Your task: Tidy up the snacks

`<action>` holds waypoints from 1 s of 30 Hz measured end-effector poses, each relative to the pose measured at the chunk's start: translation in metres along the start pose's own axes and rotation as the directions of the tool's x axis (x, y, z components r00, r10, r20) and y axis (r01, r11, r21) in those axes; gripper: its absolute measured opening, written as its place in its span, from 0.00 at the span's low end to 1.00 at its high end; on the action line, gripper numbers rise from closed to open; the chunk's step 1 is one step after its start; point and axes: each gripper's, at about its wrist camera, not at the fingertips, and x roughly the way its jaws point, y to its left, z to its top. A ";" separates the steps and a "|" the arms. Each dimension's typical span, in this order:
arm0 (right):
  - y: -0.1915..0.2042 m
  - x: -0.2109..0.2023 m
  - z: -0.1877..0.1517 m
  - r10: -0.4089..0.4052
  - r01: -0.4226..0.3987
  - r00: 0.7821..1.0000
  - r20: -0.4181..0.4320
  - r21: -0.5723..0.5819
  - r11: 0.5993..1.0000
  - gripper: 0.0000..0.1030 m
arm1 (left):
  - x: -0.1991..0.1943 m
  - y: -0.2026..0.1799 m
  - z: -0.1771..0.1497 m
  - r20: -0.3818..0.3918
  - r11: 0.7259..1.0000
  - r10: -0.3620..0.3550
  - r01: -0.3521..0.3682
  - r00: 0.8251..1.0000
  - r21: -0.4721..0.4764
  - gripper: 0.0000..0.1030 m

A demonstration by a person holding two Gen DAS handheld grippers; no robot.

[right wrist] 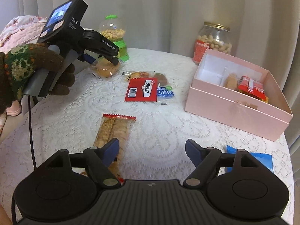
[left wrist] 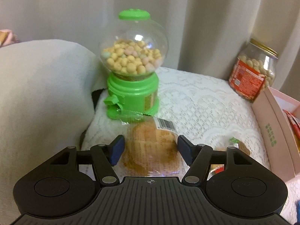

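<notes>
Beside the green plastic candy dispenser [left wrist: 132,65] on the lace-covered table [right wrist: 168,123], the left gripper [left wrist: 151,149] spreads its jaws around a clear-wrapped golden bun [left wrist: 150,150], apparently mid-pick; next, likely closing, then carrying to the pink cardboard box [right wrist: 232,108], while the right gripper [right wrist: 152,152] hangs spread, empty.

A brown, green-patterned knit glove [right wrist: 28,69] covers the hand; black grippers carry blue-padded fingers [right wrist: 112,148].
</notes>
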 end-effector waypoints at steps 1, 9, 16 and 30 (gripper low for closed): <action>-0.001 0.000 0.000 0.003 -0.003 1.000 0.001 0.008 1.000 0.76 | 0.001 0.000 0.000 0.002 1.000 -0.008 0.008 1.000 0.004 0.67; 0.001 -0.003 0.005 0.001 -0.001 1.000 0.011 0.026 1.000 0.76 | -0.054 -0.003 -0.039 0.047 0.981 -0.191 0.189 0.980 0.049 0.54; -0.001 0.012 0.050 0.029 -0.031 0.999 0.026 0.082 0.996 0.76 | -0.099 0.004 -0.101 0.025 0.953 -0.299 0.297 0.954 0.062 0.54; 0.031 0.131 0.112 -0.023 0.038 0.983 -0.185 0.076 0.996 0.67 | -0.097 0.032 -0.129 0.047 0.920 -0.388 0.390 0.920 -0.037 0.55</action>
